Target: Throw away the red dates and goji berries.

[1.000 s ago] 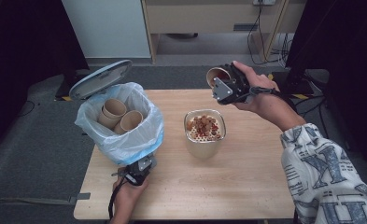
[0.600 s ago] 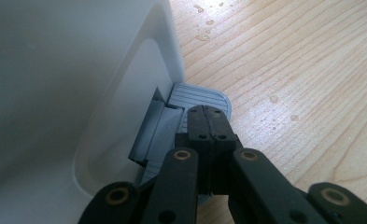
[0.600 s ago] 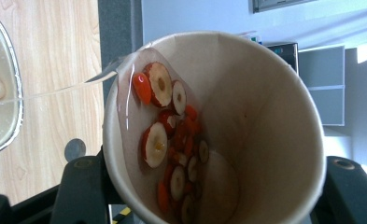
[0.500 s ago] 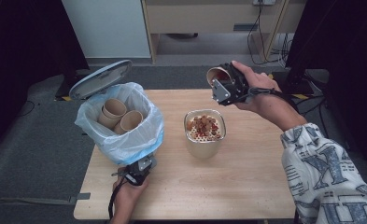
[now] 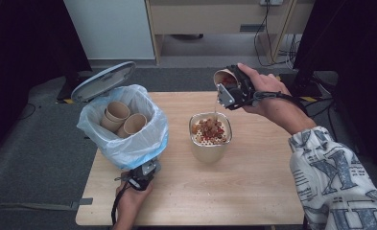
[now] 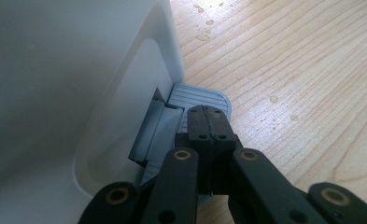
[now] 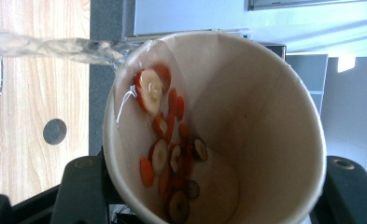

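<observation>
- High view: the right gripper (image 5: 227, 88) clamps a tilted paper cup (image 5: 223, 77) above the strainer pot (image 5: 210, 139) on the table (image 5: 253, 187).
- Right gripper view: water streams over the paper cup's rim, with sliced pieces, perhaps carrot, clinging inside.
- Left gripper (image 6: 207, 125), jaws pressed together, rests on the bin pedal (image 6: 197, 97).
- The lined bin (image 5: 123, 127) holds more cups.
</observation>
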Available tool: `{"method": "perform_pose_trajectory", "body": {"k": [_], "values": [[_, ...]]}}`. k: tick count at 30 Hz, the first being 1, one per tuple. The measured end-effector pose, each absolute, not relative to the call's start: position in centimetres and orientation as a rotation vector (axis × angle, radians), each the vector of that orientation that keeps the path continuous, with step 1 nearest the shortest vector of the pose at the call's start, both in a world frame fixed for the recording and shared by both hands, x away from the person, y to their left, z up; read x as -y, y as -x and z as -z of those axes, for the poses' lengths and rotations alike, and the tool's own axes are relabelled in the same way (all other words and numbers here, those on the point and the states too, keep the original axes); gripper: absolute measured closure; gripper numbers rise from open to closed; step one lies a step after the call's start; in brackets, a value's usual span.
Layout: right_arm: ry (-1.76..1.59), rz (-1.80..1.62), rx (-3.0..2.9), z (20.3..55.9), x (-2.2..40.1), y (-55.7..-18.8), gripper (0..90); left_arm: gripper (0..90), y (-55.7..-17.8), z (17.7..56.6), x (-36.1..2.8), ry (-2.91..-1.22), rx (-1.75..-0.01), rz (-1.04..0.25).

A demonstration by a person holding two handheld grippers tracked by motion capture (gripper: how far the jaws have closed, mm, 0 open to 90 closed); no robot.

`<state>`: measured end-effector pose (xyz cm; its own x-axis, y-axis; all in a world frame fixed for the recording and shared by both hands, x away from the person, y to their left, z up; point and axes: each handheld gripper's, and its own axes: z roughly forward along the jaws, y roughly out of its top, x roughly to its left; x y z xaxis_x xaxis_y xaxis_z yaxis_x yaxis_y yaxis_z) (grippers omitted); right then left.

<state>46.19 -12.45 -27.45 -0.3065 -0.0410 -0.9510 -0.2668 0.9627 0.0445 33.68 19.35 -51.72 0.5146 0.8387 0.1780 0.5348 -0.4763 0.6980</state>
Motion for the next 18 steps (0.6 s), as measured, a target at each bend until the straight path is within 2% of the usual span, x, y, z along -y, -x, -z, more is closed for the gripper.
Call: {"method": "perform_pose_trajectory", "body": {"k": [18], "values": [[0.225, -0.233, -1.881, 27.54, 12.54, -46.18, 37.7, 89.4, -33.69, 51.73, -19.35, -2.182, -1.114, -0.69]]}}
